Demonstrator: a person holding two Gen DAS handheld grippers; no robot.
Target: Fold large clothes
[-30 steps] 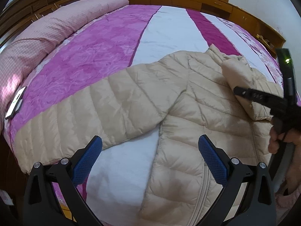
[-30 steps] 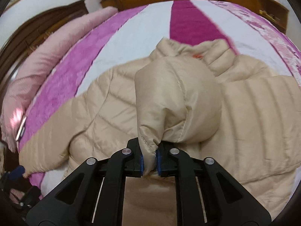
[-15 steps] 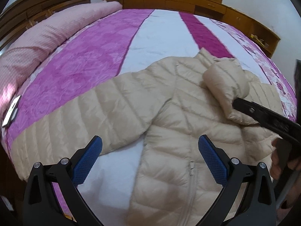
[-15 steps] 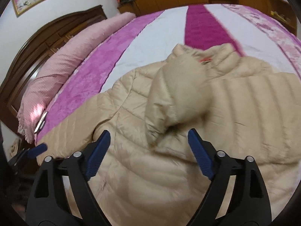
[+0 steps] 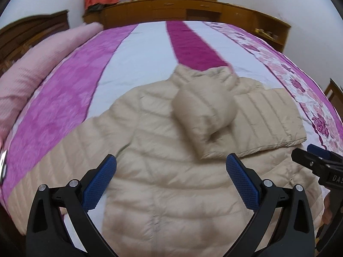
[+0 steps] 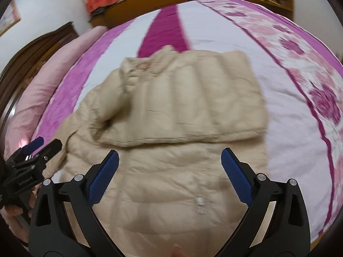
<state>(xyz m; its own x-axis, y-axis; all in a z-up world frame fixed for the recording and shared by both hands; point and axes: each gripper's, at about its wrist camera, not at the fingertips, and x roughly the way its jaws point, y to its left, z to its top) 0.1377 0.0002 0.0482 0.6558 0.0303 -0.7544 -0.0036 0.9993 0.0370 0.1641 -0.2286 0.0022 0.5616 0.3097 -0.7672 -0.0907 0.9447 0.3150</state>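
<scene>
A beige quilted puffer jacket (image 5: 171,184) lies front up on the bed, also seen in the right wrist view (image 6: 171,171). Its right sleeve (image 5: 268,120) is folded across the chest (image 6: 193,102), with the cuff end (image 5: 203,120) bunched near the collar. Its left sleeve (image 5: 53,165) stretches out toward the bed's left edge. My left gripper (image 5: 171,182) is open and empty above the jacket's lower front. My right gripper (image 6: 169,173) is open and empty above the jacket's middle; it also shows in the left wrist view (image 5: 317,165). The left gripper appears at the left of the right wrist view (image 6: 32,156).
The bed has a purple, white and magenta striped cover (image 5: 139,53) with a flowered border (image 6: 300,53) on the right. A long pink pillow (image 5: 32,70) lies along the left. Wooden cabinets (image 5: 193,10) stand beyond the bed, and a dark headboard (image 6: 32,64) is at the left.
My right gripper opened and let go of the sleeve cuff, leaving the sleeve folded over the chest. Both grippers drew back toward the jacket's lower front and the views shifted right.
</scene>
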